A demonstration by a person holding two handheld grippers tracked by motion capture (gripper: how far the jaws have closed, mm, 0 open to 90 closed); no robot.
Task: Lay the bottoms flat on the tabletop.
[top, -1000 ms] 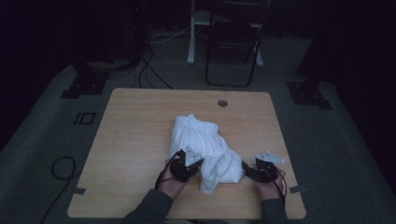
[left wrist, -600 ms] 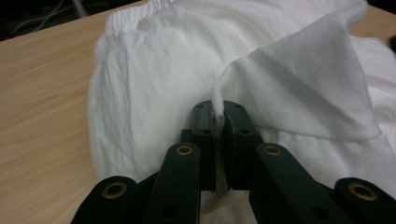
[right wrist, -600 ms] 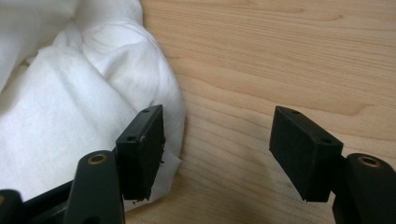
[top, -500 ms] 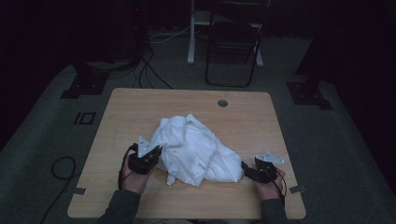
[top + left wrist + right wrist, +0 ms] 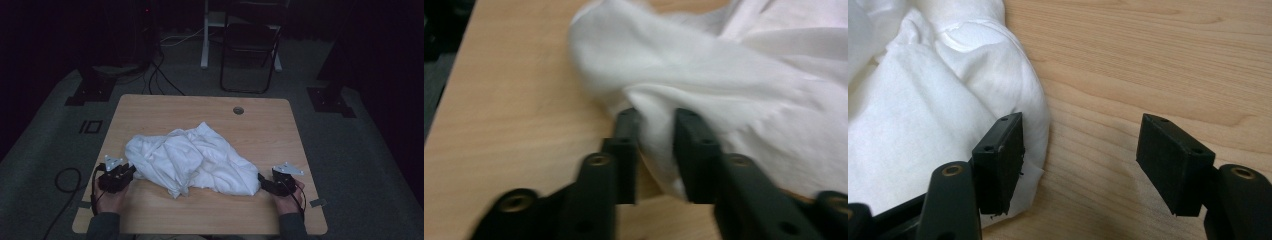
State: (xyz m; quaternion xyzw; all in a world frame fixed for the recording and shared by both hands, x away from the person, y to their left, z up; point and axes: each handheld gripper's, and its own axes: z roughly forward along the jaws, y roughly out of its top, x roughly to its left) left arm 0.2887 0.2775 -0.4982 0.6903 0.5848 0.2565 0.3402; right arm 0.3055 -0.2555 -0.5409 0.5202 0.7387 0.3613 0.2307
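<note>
From the high view we see a crumpled white cloth (image 5: pixel 192 161) lying across the near half of the wooden table (image 5: pixel 210 107), its long axis running from the left edge toward the right. Our left gripper (image 5: pixel 119 175) sits at the cloth's left end and our right gripper (image 5: pixel 269 183) at its right end, so the cloth lies between the two, each hand about equally near its own end. The cloth is still bunched in the middle, so we judge that the coming move is a flattening or spreading along that left-to-right axis.

In the left gripper view, the left gripper (image 5: pixel 655 131) has a fold of the white cloth (image 5: pixel 724 75) running up between its jaws. The jaws have just been opening; a gap shows beside the fold, so we read the fabric as let go, lying loose between them rather than pinched. The cloth spreads away ahead and to the right of the jaws, with bare table (image 5: pixel 514 100) to their left.

In the right gripper view, the right gripper (image 5: pixel 1080 150) stands wide apart. One jaw rests against the rounded edge of the white cloth (image 5: pixel 923 115), the other stands over bare table (image 5: pixel 1148 55), with nothing clamped between them. The cloth lies wholly to the left of this gripper, so we judge that it must shift that way to take hold.
</note>
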